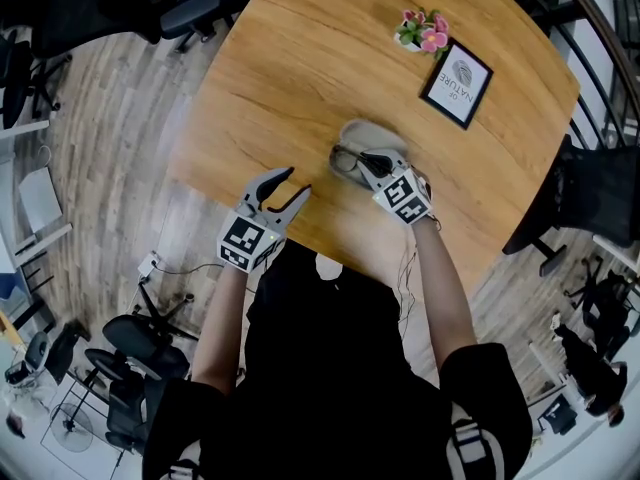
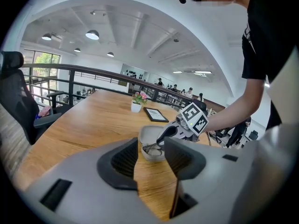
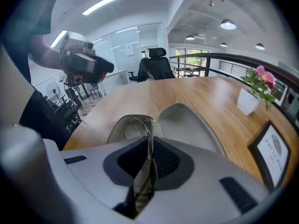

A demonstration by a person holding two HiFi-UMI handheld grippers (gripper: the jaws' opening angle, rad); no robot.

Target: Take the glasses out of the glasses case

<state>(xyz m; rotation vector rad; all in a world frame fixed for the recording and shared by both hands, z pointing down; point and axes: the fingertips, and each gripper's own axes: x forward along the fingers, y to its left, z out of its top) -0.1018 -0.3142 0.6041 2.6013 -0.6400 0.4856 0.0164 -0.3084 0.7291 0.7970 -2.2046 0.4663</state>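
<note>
**Location.** The glasses case (image 1: 372,136) lies open near the middle of the table (image 1: 300,58), lid thrown back toward 12 o'clock in the head view. The glasses (image 3: 149,130) sit at the case's near end, part over its rim and not yet clear of the shell. A flower pot (image 1: 422,30) and a framed card (image 1: 457,81) stand at about 1 o'clock from the case, well apart from it.

**Tongs.** The right gripper (image 1: 368,161) reaches in from 5 o'clock. Its jaws stand nearly together, with a thin run of the frame passing between the pads, so I judge it clamped on the glasses. The left gripper (image 1: 296,181) hangs over the table's near edge at 8 o'clock from the case, jaws spread wide, with nothing between them but bare wood.

**Handling assessment.**
- The glasses look very light, so weight is no concern.
- The frame looks thin and likely springy, so a hard squeeze may bend it.
- The lenses are smooth and would scratch or slip, and are best left untouched.
- The present hold on the frame edge suits, though so narrow a bite may let the glasses swing.
- The case also looks light and may drag along on a lift. The free left gripper could steady its rim at 8 o'clock.
</note>
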